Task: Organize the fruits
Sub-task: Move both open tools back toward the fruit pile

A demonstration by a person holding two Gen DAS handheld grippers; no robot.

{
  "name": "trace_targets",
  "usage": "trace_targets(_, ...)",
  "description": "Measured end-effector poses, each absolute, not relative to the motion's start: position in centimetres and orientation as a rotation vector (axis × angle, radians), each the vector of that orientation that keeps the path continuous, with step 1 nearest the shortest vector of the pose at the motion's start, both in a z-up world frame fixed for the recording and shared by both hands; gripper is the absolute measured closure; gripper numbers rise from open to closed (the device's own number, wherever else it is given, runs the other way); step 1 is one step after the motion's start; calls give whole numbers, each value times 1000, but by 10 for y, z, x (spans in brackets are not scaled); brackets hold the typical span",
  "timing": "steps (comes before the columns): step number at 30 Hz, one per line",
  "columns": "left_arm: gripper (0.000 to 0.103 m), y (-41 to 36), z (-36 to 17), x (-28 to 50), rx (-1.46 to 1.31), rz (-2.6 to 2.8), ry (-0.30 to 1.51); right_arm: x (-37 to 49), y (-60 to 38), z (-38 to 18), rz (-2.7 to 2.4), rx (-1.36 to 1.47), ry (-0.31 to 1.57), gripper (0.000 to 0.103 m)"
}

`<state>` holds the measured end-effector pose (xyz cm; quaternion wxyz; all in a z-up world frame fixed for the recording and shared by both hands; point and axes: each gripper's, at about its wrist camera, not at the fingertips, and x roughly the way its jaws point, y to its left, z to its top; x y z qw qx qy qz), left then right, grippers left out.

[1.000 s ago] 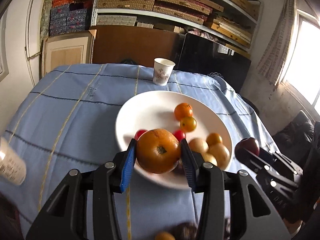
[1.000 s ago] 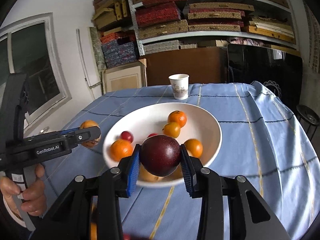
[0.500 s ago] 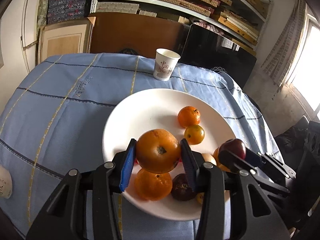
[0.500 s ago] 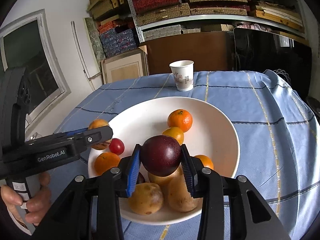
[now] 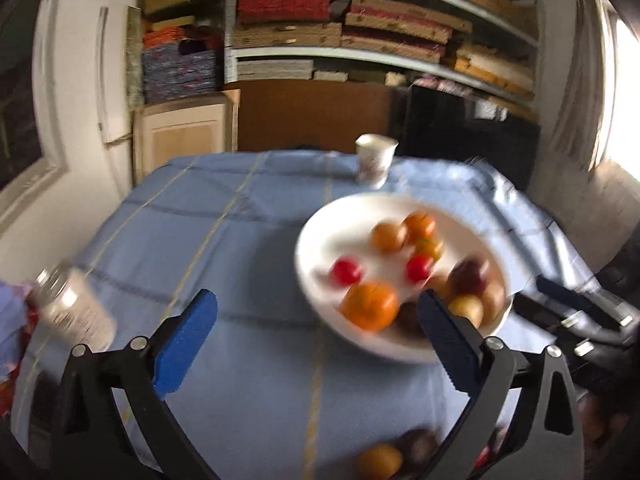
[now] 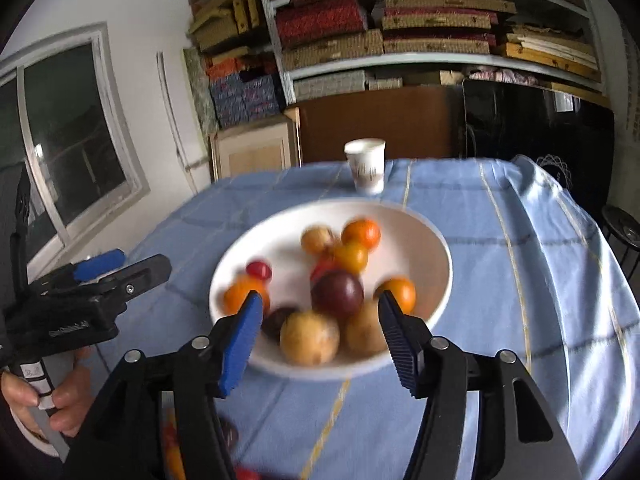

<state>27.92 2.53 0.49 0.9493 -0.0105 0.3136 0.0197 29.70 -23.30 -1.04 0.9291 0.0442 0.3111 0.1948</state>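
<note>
Left gripper [image 5: 316, 336]: jaws opening, spread wide over bare cloth, nothing between them. Right gripper [image 6: 320, 326]: jaws opening, pads clear of the dark plum [image 6: 337, 293], which rests on the fruit heap in the white bowl [image 6: 436, 252]. More fruit [image 5: 380, 460] lies on the near tablecloth [image 5: 240, 380]. Judgement: these fruits are light, round and smooth, so they roll easily; plums bruise. Grasp each across its widest middle, with gentle pressure.
</note>
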Motion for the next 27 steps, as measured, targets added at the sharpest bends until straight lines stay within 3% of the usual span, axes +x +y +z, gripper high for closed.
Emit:
trace_targets(5, 5, 37, -20, 258, -46, 50, 735, 264, -240, -21, 414, 80, 665, 42)
trace_targets(12, 5, 54, -15, 250, -115, 69, 720, 232, -238, -18, 643, -21, 715, 42)
trace_targets(19, 5, 60, -8, 245, -171, 73, 716, 186, -227, -27, 772, -296, 733, 42)
trace_targets(22, 5, 60, -9, 242, -166, 81, 725, 176, -224, -31, 793, -305, 753, 36)
trace_targets(27, 5, 55, -11, 235, -161, 67, 762, 169, -222, -44, 812, -248, 842, 35)
